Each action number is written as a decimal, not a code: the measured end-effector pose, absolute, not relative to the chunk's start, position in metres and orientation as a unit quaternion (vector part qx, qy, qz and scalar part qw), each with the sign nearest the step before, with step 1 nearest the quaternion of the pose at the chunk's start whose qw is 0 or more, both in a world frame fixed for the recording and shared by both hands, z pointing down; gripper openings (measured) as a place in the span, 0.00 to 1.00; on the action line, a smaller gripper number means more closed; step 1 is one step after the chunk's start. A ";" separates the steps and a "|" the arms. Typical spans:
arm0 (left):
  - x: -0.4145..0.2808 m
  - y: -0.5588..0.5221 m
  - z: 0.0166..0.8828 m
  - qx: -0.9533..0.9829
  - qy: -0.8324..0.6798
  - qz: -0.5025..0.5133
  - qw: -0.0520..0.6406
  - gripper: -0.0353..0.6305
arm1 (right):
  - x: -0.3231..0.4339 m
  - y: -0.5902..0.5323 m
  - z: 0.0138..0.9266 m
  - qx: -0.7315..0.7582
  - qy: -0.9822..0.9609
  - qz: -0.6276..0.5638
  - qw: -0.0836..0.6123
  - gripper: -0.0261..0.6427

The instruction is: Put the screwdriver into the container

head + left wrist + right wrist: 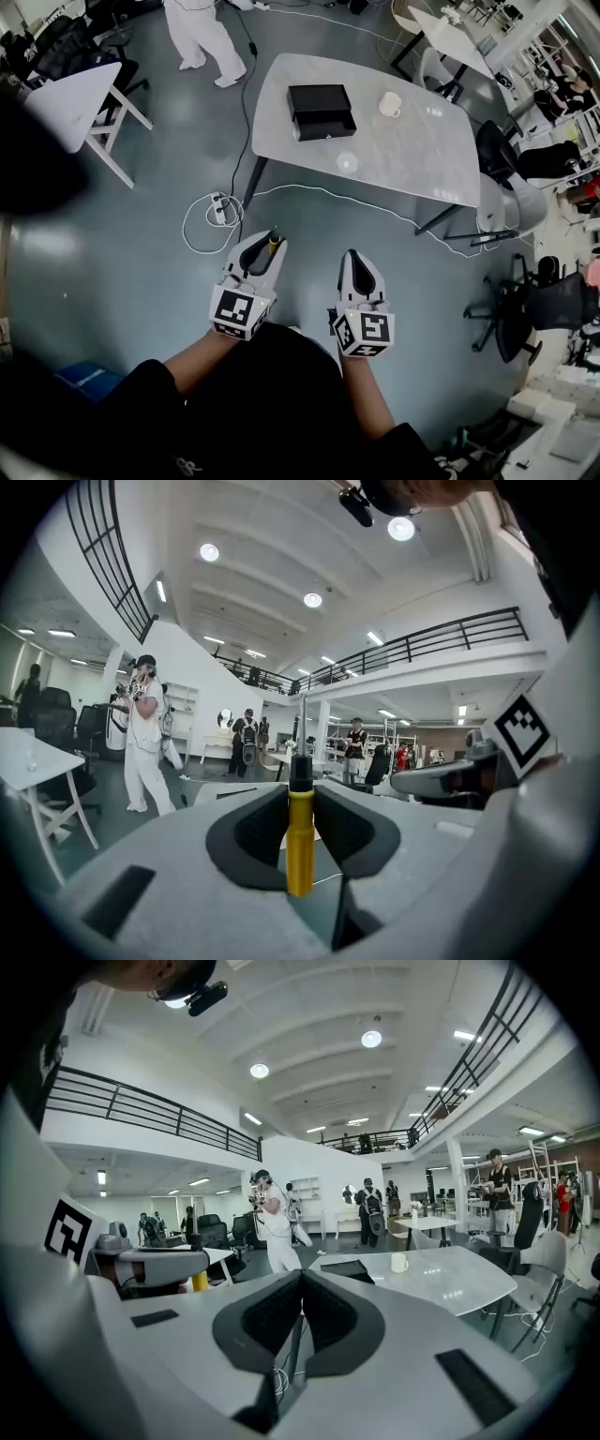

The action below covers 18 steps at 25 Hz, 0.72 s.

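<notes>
One step looks done: the left gripper clamps the yellow-handled metal screwdriver. Carrying it to the black rectangular container is left. The right gripper is pinched together, empty.

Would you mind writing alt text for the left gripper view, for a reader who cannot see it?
The left claw is shut on a yellow-handled screwdriver, upright in the picture with its metal shaft pointing up. Behind it is a bright white hall with a balcony railing, several people standing and a white table at the left.
</notes>
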<state>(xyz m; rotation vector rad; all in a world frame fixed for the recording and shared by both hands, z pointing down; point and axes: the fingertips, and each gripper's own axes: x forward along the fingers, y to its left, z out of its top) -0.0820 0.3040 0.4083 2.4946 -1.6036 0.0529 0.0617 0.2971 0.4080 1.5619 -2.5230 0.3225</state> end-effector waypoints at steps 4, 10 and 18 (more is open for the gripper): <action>-0.123 0.271 0.406 0.841 -0.533 0.014 0.090 0.20 | 0.026 0.267 0.404 0.526 -0.839 0.107 0.088 0.06; -0.166 0.241 0.408 0.848 -0.521 0.007 0.094 0.20 | -0.033 0.238 0.409 0.517 -0.842 0.106 0.110 0.06; -0.203 0.212 0.423 0.851 -0.515 -0.001 0.106 0.20 | -0.071 0.204 0.419 0.526 -0.836 0.097 0.121 0.06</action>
